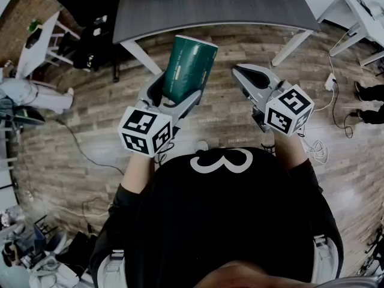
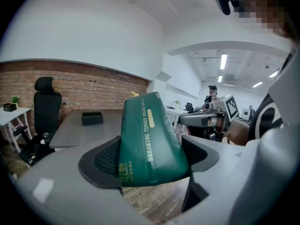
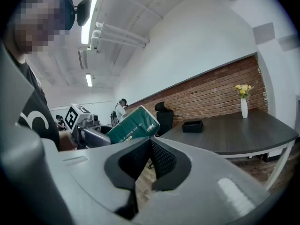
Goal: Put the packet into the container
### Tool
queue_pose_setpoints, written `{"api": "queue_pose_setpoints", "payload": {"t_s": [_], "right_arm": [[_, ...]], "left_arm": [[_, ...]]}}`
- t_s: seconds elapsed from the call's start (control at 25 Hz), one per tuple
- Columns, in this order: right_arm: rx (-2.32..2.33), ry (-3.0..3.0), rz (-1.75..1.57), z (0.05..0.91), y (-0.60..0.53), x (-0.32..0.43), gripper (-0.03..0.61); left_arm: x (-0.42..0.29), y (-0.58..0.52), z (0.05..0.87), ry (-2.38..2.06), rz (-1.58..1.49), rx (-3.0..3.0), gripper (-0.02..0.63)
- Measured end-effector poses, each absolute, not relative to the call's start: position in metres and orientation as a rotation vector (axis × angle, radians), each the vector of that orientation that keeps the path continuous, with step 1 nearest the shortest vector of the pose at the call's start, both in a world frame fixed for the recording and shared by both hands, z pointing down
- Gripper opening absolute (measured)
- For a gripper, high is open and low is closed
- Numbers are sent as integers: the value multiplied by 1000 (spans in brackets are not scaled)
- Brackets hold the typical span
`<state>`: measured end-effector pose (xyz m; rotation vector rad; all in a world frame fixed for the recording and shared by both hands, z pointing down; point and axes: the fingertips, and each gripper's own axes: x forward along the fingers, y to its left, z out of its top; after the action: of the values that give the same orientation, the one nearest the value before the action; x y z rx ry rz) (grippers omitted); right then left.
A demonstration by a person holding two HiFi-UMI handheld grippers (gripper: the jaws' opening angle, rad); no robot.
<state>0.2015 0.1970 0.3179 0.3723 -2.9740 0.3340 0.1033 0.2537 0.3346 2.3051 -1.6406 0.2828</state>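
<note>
A wooden floor is seen below, with a grey tabletop set ahead. A black chair is placed at the tabletop's end, by a brick wall. The green packet is held in the air above the floor, short of the tabletop, its lower end clamped between the widely spread jaws of the left hand-held gripper. The right hand-held gripper is clenched on nothing, near the packet. A black container is seen on the tabletop, well apart from the packet. A vase of yellow flowers is also set there.
</note>
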Motion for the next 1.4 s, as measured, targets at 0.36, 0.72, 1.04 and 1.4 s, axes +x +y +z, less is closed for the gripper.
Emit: {"api": "queue_pose_setpoints", "payload": {"t_s": [0.36,0.72,1.04,1.4], "right_arm": [[374,-2949,380,329,193,192,0],[384,-2953,422,331,195,155,2],[432,-2941,422,339,195,112,2],[446,-2954,398,340,170,87,2]], "left_arm": [[95,249,344,-1601,266,2303,422],[54,252,346,-1581,236,2310,422],[6,248,346,-1573,217,2326,422],[-18,224,351,-1570,204,2352,422]]}}
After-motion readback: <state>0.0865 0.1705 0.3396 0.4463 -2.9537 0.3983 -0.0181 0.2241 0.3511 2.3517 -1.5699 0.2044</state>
